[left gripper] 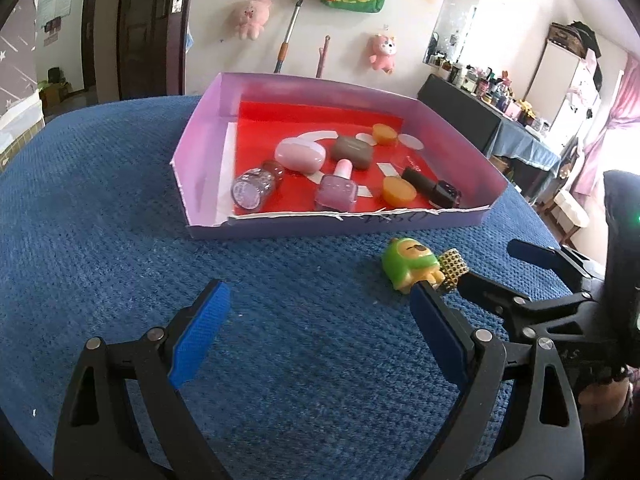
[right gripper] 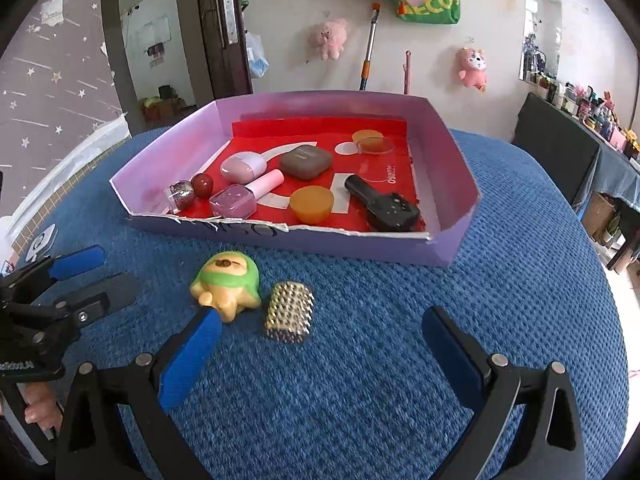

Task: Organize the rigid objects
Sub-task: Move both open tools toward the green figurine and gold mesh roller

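Observation:
A green-and-yellow toy figure (left gripper: 412, 263) (right gripper: 227, 284) and a gold studded cylinder (left gripper: 453, 268) (right gripper: 290, 312) lie on the blue cloth in front of a purple box (left gripper: 200, 148) (right gripper: 452, 168). The box holds nail polish bottles (right gripper: 236, 198), a pink case (right gripper: 243, 166), a brown case (right gripper: 306, 163), orange lids (right gripper: 312, 203) and a dark bottle (right gripper: 384, 204). My left gripper (left gripper: 320, 320) is open and empty over the cloth, left of the toy. My right gripper (right gripper: 320, 344) is open and empty, just short of the cylinder; it also shows in the left wrist view (left gripper: 508, 268).
The blue textured cloth (left gripper: 100, 220) (right gripper: 520, 280) covers the table. Behind stand a wall with hung plush toys (right gripper: 330, 38), a door (left gripper: 152, 28), and a cluttered side table (left gripper: 512, 120) at the right. The left gripper shows at the left of the right wrist view (right gripper: 92, 276).

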Available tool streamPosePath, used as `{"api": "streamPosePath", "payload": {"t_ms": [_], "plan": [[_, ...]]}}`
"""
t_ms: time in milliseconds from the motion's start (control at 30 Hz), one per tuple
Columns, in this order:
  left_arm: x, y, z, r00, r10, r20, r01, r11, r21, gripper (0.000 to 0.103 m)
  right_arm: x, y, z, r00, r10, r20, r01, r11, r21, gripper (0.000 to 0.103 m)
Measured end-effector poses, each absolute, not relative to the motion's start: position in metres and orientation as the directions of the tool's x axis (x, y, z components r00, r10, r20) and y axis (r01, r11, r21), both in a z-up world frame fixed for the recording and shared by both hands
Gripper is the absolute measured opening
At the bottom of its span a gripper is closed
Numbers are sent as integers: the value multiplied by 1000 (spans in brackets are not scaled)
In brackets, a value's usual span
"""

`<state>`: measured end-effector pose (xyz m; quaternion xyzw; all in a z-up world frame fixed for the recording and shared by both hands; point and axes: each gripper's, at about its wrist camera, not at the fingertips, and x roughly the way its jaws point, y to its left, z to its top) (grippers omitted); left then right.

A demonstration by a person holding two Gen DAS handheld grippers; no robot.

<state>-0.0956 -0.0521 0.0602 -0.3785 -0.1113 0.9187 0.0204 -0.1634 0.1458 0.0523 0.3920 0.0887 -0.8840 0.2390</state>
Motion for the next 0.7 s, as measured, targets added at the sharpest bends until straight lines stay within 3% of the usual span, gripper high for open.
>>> {"api": "streamPosePath", "payload": {"t_ms": [700], "plan": [[-93,-72,49,-697,124,-707,54,-973,-224,92,-177,111,34,-503,-334,-797,533,-846,18,103]]}}
